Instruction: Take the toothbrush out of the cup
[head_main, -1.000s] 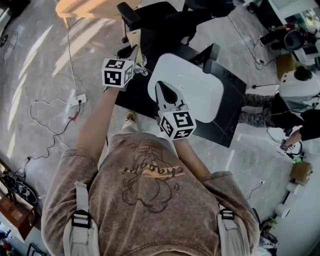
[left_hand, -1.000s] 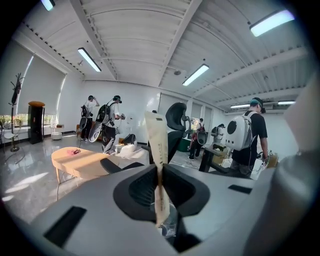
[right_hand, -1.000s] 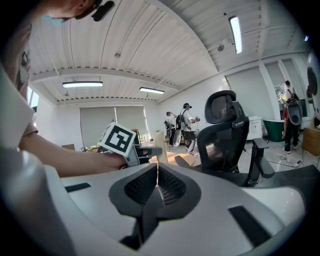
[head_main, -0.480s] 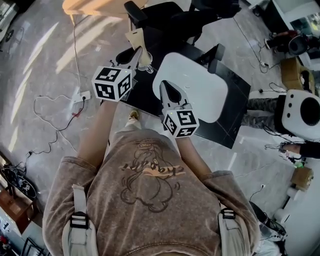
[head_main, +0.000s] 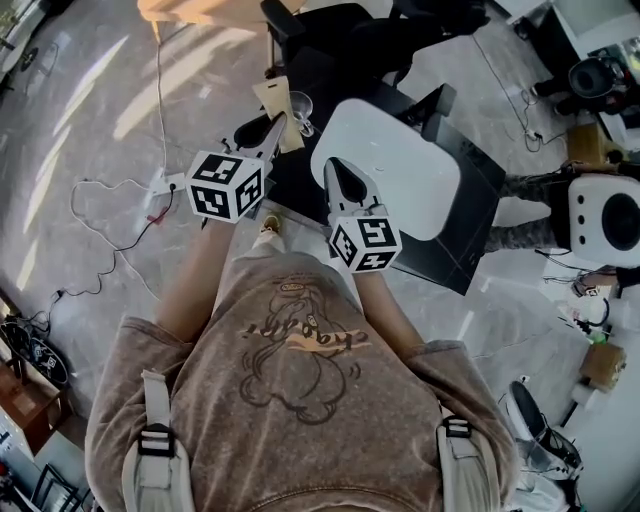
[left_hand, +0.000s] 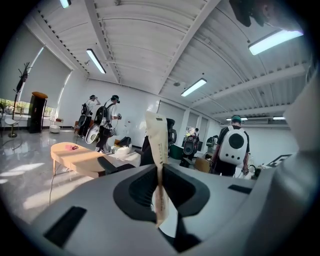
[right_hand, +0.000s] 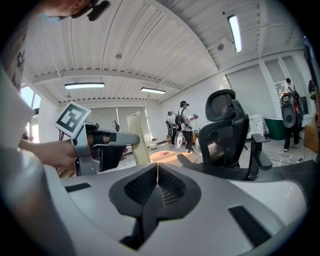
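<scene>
Clamped tight in the left gripper (left_hand: 159, 181): a flat beige paper-wrapped toothbrush (left_hand: 157, 137), pinched low down and standing almost upright above the jaws, with a short tail below them. Seen from the head view just left of a clear glass cup (head_main: 301, 104) (touching the rim or not, cannot be told), at the far left edge of the black rectangular table (head_main: 472, 196). Beside that edge, open grey floor, crossed only by a thin looping cable (head_main: 100, 195) that runs to a white power strip (head_main: 160, 183). Closed on nothing, jaws together: the right gripper (right_hand: 157, 176), hovering level over the near rim of a white rounded tray (head_main: 400, 170) that covers much of the tabletop. Well apart, the two grippers, with a dark strip of table between them. Hard against the table's far side, a black office chair (head_main: 335, 30), armrests reaching toward the tray. Bare tray surface ahead of the right gripper.
</scene>
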